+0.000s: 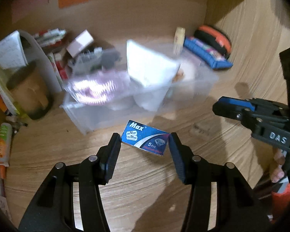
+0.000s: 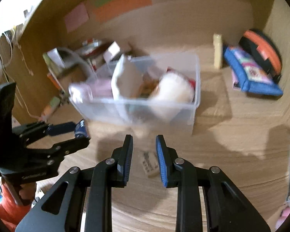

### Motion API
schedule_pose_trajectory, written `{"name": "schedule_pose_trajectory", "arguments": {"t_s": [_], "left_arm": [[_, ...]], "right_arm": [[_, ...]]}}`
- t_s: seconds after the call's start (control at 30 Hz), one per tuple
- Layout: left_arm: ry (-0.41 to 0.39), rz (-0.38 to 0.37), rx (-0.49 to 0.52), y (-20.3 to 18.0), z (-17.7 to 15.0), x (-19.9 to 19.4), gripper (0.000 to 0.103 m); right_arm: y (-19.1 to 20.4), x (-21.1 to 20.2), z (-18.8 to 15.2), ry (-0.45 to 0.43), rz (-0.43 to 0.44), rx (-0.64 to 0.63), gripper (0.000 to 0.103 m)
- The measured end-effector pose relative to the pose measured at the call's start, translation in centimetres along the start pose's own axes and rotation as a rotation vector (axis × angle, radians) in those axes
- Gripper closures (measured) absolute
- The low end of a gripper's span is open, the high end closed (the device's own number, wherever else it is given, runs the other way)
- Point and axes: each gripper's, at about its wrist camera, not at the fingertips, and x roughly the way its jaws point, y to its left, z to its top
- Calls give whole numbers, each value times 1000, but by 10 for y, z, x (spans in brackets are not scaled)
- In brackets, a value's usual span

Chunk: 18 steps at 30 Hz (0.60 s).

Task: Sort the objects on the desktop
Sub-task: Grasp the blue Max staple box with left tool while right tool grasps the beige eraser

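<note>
Blue and printed "Max 5 Pcs", a small razor blade box point(image 1: 145, 137) sits at the centre of the left wrist view, clamped by its two ends between the fingers of the left gripper point(image 1: 145, 141). In the right wrist view the same box point(image 2: 80, 129) shows only as a blue blur at the left edge of the frame, at the tips of the left gripper point(image 2: 75, 133). Above the box in the left view stands a clear plastic bin point(image 1: 83, 116), crowded with white and pink packets too blurred to name. The right gripper point(image 2: 144, 145) hangs at lower centre of its own view, its fingers apart with nothing between them; a small pale block with dark print point(image 2: 149, 164), too blurred to read, lies on the wooden desk point(image 2: 232, 154) in the gap below. In the left view that right gripper point(image 1: 220, 106) enters from the right edge. At upper right of both frames, against the cardboard wall, lie a blue pouch point(image 2: 249, 75) and a black-and-orange case point(image 2: 261, 50).
</note>
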Motion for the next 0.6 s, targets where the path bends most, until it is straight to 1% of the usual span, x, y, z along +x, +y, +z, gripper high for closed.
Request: {"name": "schedule_pose_trajectory", "arguments": {"t_s": [0.1, 0.17, 0.23, 0.27, 0.3, 0.4, 0.47, 0.53, 0.57, 0.6], "left_arm": [[-58, -15, -14, -1, 9, -17, 52], [-93, -16, -21, 0, 13, -28, 52], [-113, -17, -31, 1, 15, -33, 52], [-118, -21, -34, 1, 16, -34, 52], [-124, -21, -39, 2, 16, -36, 52], [-127, -18, -54, 7, 14, -37, 52], [-122, -19, -66, 9, 12, -37, 52], [-121, -18, -71, 10, 9, -37, 52], [-123, -16, -73, 10, 8, -37, 52], [-125, -15, -74, 11, 7, -37, 52]], "right_arm": [[4, -10, 7, -38, -2, -13, 81], [7, -12, 7, -29, -9, -38, 80], [5, -3, 3, 23, -10, -60, 69], [6, 6, 0, 51, -14, -71, 54], [6, 13, -4, 74, -18, -83, 45], [8, 36, -15, 143, -51, -123, 45], [9, 45, -18, 166, -69, -144, 45], [9, 55, -21, 196, -93, -170, 48], [10, 60, -23, 216, -100, -182, 54], [12, 61, -24, 217, -120, -207, 62]]}}
